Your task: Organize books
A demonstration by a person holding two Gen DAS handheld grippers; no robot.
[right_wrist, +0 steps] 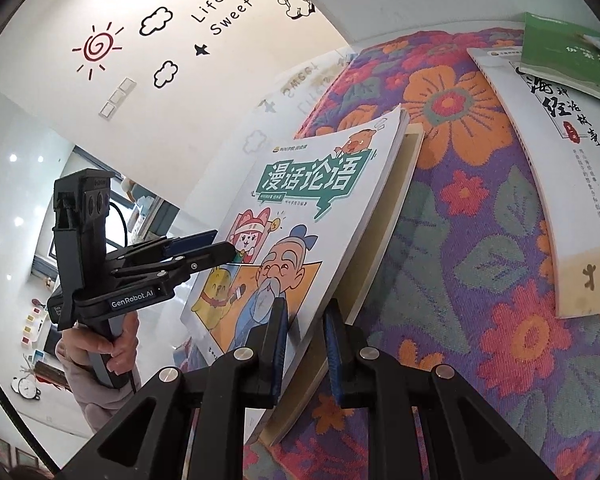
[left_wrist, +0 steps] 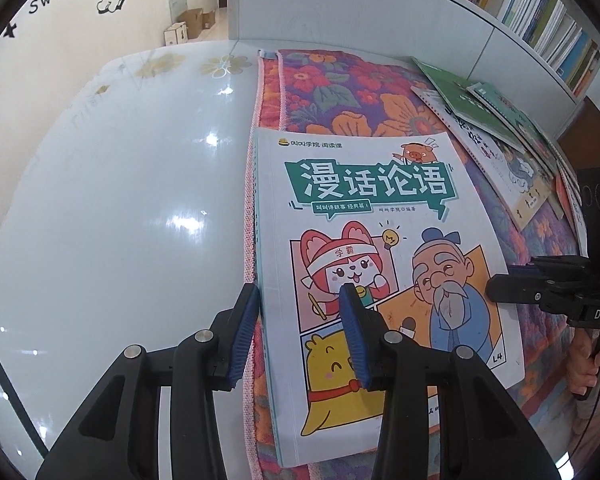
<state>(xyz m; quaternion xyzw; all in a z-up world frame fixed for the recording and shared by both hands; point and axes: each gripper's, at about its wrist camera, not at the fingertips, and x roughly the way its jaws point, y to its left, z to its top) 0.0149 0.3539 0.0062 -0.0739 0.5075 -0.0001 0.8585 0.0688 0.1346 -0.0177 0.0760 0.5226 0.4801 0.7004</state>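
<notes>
- The cartoon book is pinched along its right edge between the right gripper jaws, so that edge is lifted off the flowered cloth.
- Best lifted slowly, cover kept from flopping.
- The left gripper jaws are parted astride the spine edge; contact can't be told.
- More books are piled beyond.

The comic book carries the title "漫话论语" on a green banner across its cover and "L4" at the cover's lower right corner. The wall reads "Life is Sweet". The left gripper bears a "GenRobot.AI" label, and the right gripper shows "DAS".
</notes>
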